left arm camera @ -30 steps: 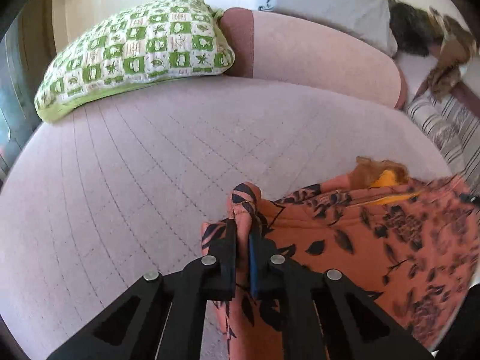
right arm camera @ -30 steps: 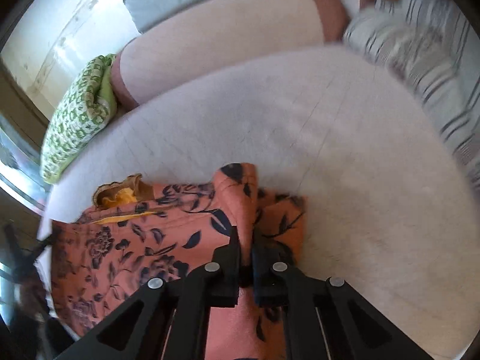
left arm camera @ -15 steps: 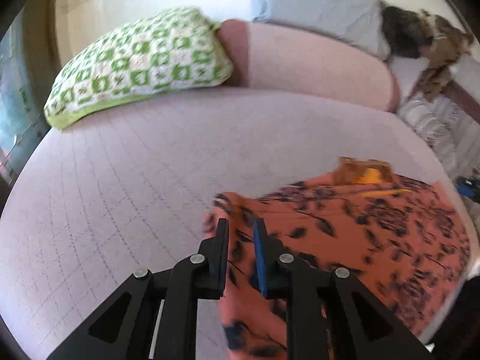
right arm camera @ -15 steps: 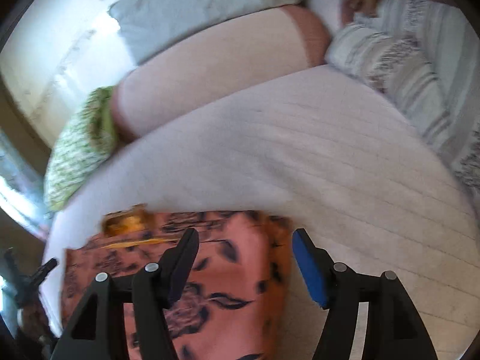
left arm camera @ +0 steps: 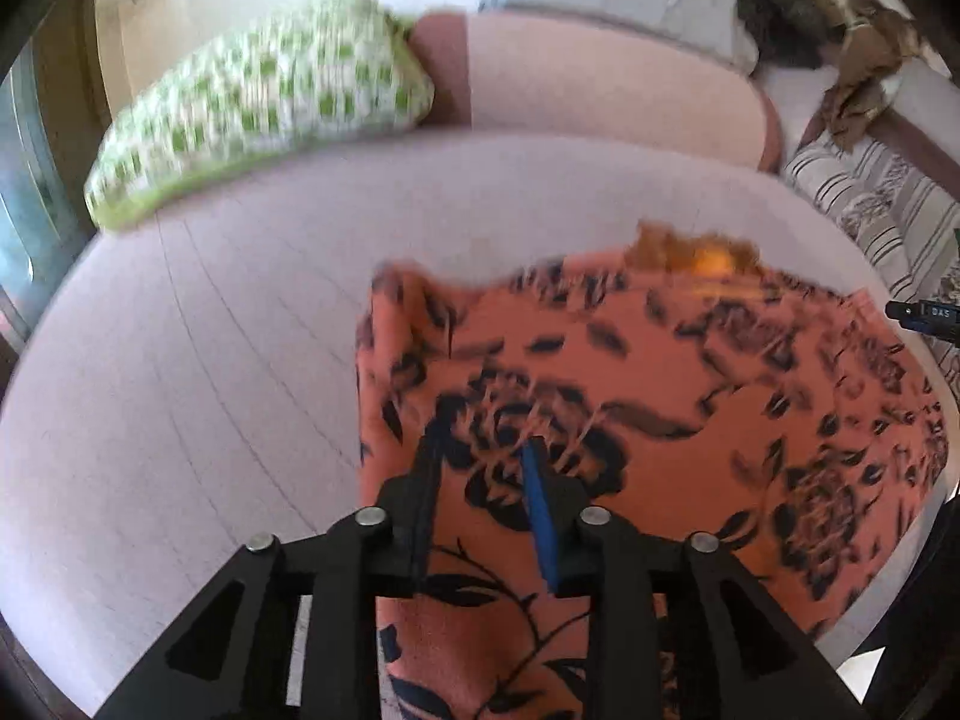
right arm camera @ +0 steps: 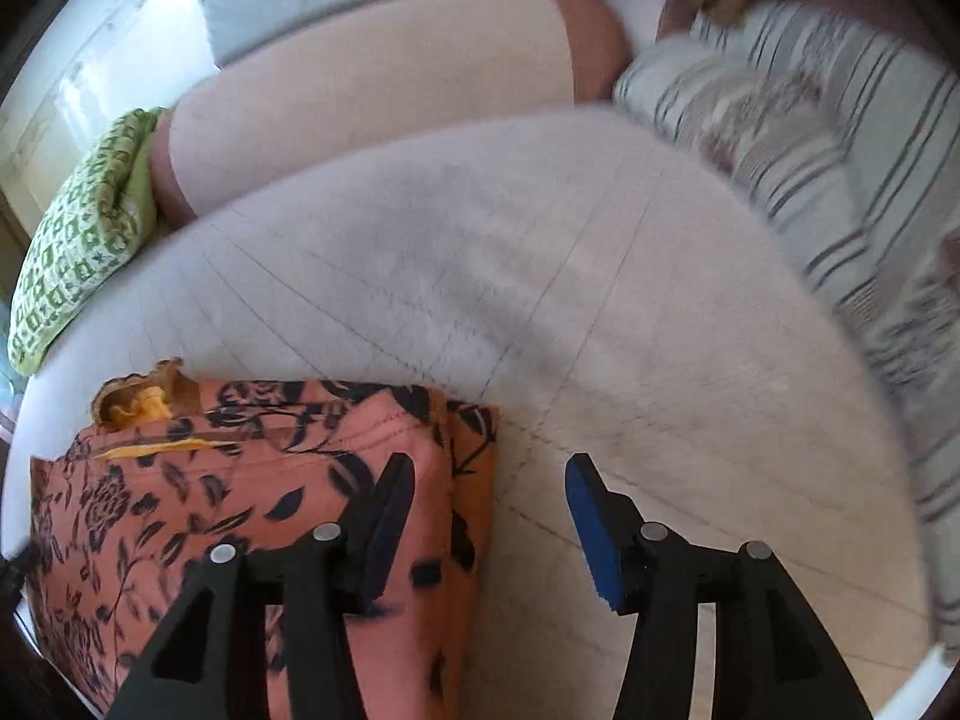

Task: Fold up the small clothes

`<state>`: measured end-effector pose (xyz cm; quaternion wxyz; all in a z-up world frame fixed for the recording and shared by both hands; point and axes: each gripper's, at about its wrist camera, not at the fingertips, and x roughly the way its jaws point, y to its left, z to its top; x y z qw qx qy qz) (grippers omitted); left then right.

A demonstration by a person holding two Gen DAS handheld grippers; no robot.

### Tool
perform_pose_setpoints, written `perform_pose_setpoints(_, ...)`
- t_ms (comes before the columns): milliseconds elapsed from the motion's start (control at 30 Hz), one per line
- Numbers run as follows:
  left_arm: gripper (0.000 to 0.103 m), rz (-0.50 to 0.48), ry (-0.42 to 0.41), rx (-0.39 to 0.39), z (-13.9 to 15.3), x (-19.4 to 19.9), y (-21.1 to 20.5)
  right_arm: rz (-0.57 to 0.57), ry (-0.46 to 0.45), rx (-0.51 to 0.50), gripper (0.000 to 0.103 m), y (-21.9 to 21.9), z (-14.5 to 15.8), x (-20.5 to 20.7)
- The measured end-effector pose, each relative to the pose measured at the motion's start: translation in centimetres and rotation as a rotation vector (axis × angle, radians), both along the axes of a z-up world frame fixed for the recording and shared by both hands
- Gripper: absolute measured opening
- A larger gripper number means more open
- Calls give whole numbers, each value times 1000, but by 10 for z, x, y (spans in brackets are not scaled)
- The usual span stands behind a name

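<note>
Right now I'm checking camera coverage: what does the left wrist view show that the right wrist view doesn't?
Left wrist only: the left gripper, jaws parted over the floral garment, which lies flat and unpinched, and a dark and brown heap behind the couch.

Right wrist only: the right gripper, open, straddling the garment's folded edge.

Both: the garment, green checked pillow, pink bolster, striped cushion, pale cover.

Both claws let go: the left claw [left arm camera: 483,462] is just opening above the garment [left arm camera: 660,420], which now lies flat, and the right claw [right arm camera: 489,495], opened wide, is narrowing a bit.
</note>
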<state>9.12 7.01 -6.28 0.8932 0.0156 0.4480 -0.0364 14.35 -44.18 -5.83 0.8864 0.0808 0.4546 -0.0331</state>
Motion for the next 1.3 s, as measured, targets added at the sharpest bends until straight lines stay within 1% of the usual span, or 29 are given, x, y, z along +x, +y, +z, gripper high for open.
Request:
perform_pose_setpoints(67, 38, -19, -33, -13, 12, -6, -5, 34, -29, 87, 60, 7, 17, -17)
perform_pose_setpoints(133, 51, -29, -50, -52, 15, -12, -8, 134, -3, 246, 68, 26, 25, -30)
perform_pose_setpoints(167, 52, -33, -49, -67, 12, -14, -11, 231, 14, 345, 69, 41, 24, -37)
perform_pose_setpoints(233, 52, -16, -5, -70, 2, -18, -14, 315, 44, 434, 69, 56, 13, -45)
perform_pose_setpoints(267, 52, 4, 30, -74, -6, -20, -14, 300, 84, 437, 69, 56, -1, -44)
perform_pose_setpoints(300, 52, 14, 39, -80, -7, -21, -12, 202, 147, 415, 66, 42, -26, -42)
perform_pose_setpoints(333, 52, 25, 38, -90, -6, -25, -9, 121, 162, 470, 36, 22, -44, -43)
perform_pose_setpoints(367, 52, 32, 24, -95, -2, -33, -7, 18, 144, 575, 22, -4, -54, -49)
perform_pose_setpoints(400, 52, 33, 9, -92, 3, -42, -4, -27, 132, 621, 21, -16, -53, -55)
perform_pose_setpoints(433, 52, 33, 2, -90, 6, -46, -2, -45, 114, 597, 22, -19, -44, -60)
perform_pose_setpoints(467, 52, 35, -4, -91, 9, -51, 0, -44, 99, 534, 24, -16, -34, -63)
perform_pose_setpoints(500, 53, 37, -7, -95, 10, -54, 2, -19, 74, 486, 32, -8, -20, -68)
perform_pose_setpoints(533, 55, 36, -13, -102, 11, -56, 2, 22, 54, 497, 50, 0, -10, -72)
perform_pose_setpoints(600, 60, 36, -20, -117, 11, -57, 2, 154, 31, 578, 83, 23, 2, -80)
perform_pose_setpoints(633, 63, 42, -4, -118, 4, -57, 0, 211, 32, 599, 83, 33, 1, -84)
perform_pose_setpoints(667, 63, 46, 28, -101, -4, -55, -1, 233, 64, 564, 83, 39, -8, -87)
perform_pose_setpoints(700, 62, 64, 84, -50, -20, -52, -2, 200, 117, 499, 81, 39, -26, -88)
perform_pose_setpoints(733, 62, 68, 94, -16, -24, -51, -2, 155, 155, 509, 57, 28, -46, -89)
perform_pose_setpoints(767, 62, 62, 82, 17, -23, -54, -3, 95, 144, 554, 42, 14, -54, -93)
perform_pose_setpoints(800, 62, 63, 80, 18, -18, -55, -3, 40, 147, 581, 30, 2, -51, -98)
perform_pose_setpoints(833, 62, 71, 67, -3, -9, -57, -1, 34, 145, 582, 31, -1, -44, -100)
perform_pose_setpoints(867, 62, 75, 43, -28, 1, -58, 1, 38, 134, 540, 32, 1, -34, -103)
perform_pose_setpoints(900, 62, 74, 26, -46, 8, -58, 2, 63, 110, 475, 45, 6, -20, -104)
perform_pose_setpoints(933, 62, 70, 12, -54, 16, -55, 1, 93, 92, 443, 70, 13, -10, -103)
perform_pose_setpoints(967, 62, 55, -6, -62, 25, -50, -1, 116, 69, 441, 77, 17, 0, -98)
perform_pose_setpoints(1067, 63, 8, -43, -79, 37, -28, -5, 210, 14, 475, 78, 33, 30, -83)
perform_pose_setpoints(1133, 63, 4, -54, -100, 41, 0, -1, 228, 13, 466, 78, 41, 34, -63)
perform_pose_setpoints(1200, 63, 4, -52, -192, 38, 29, 12, 265, 16, 474, 78, 53, 31, -38)
perform_pose_setpoints(1300, 61, -11, 19, -322, 22, 75, 27, 256, 65, 522, 78, 57, 10, -11)
